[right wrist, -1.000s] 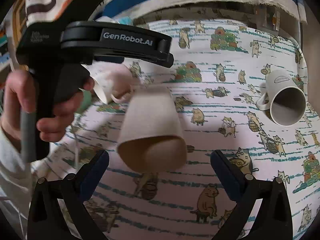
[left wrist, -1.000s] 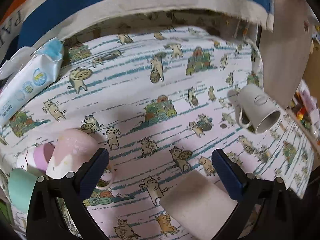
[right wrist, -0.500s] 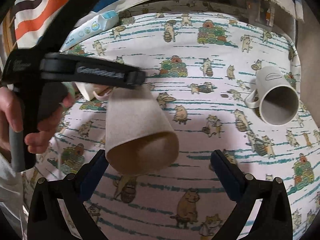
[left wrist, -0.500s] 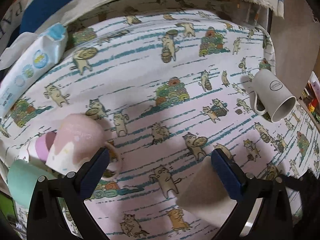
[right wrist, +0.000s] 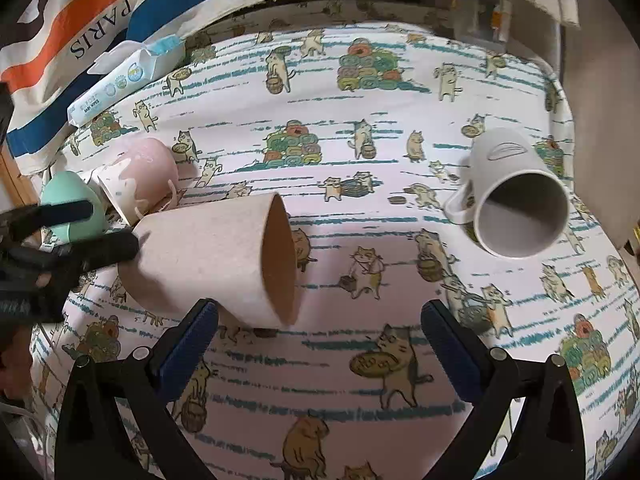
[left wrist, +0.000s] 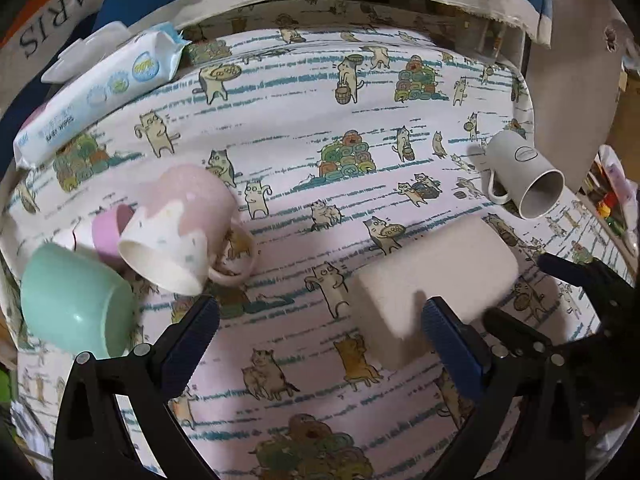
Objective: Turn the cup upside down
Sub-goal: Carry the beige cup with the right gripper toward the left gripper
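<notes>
A beige handleless cup (right wrist: pixel 216 258) lies on its side on the cat-print cloth, mouth toward the right; it also shows in the left wrist view (left wrist: pixel 434 286). My left gripper (left wrist: pixel 320 344) is open and empty, its right finger (left wrist: pixel 452 348) just in front of the beige cup. My right gripper (right wrist: pixel 320 344) is open and empty, its left finger (right wrist: pixel 188 340) next to the cup's mouth. In the right wrist view the left gripper's body (right wrist: pixel 60 256) sits by the cup's base.
A pink-and-white mug (left wrist: pixel 184 232), a mint cup (left wrist: pixel 72 304) and a small purple cup (left wrist: pixel 110 230) lie on their sides at the left. A grey mug (right wrist: pixel 516 196) lies at the right near the table edge. A wipes pack (left wrist: pixel 100 88) lies at the back left.
The beige cup has turned from mouth-toward-me to mouth-rightward. The left gripper has drawn back to the left, off the cup.
</notes>
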{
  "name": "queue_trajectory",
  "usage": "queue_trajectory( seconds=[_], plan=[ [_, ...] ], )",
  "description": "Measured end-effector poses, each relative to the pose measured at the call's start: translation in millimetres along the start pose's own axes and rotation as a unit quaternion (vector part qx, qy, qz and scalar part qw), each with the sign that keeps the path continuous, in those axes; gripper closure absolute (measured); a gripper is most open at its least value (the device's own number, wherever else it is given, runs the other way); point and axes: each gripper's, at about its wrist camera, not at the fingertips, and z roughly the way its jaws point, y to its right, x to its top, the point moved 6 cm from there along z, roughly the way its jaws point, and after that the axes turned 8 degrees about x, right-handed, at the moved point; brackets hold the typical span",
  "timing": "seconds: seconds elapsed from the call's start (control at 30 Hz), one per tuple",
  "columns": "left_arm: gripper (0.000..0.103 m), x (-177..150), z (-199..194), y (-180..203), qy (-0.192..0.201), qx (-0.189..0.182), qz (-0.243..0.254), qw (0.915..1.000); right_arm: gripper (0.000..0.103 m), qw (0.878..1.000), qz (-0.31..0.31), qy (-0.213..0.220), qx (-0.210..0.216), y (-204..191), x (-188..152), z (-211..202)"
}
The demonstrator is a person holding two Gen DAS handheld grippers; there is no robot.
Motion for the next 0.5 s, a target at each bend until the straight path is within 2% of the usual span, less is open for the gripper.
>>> queue_trajectory(
  seconds=[0.1,0.2,0.27,0.37,0.5],
  plan=[
    [0.002,11,-4,-6,0.026,0.035,-0.006,0.9991,0.001,1.0,0.001,0.006,-0.004,1,1,-2],
    [0.002,28,-2,-10,0.033,0.024,-0.007,0.9991,0.001,1.0,-0.003,0.001,-0.006,2,-3,-3],
    [0.002,38,4,-12,0.032,0.035,-0.004,0.9989,0.001,1.0,-0.005,-0.003,-0.008,2,-5,-4],
    [0.007,47,23,-12,0.008,0.022,-0.004,0.9997,0.001,1.0,-0.007,-0.004,-0.016,5,-6,-5],
    [0.015,41,46,-12,-0.039,-0.007,-0.022,0.999,0.001,0.999,-0.007,-0.008,-0.031,10,-4,-4]
  ],
)
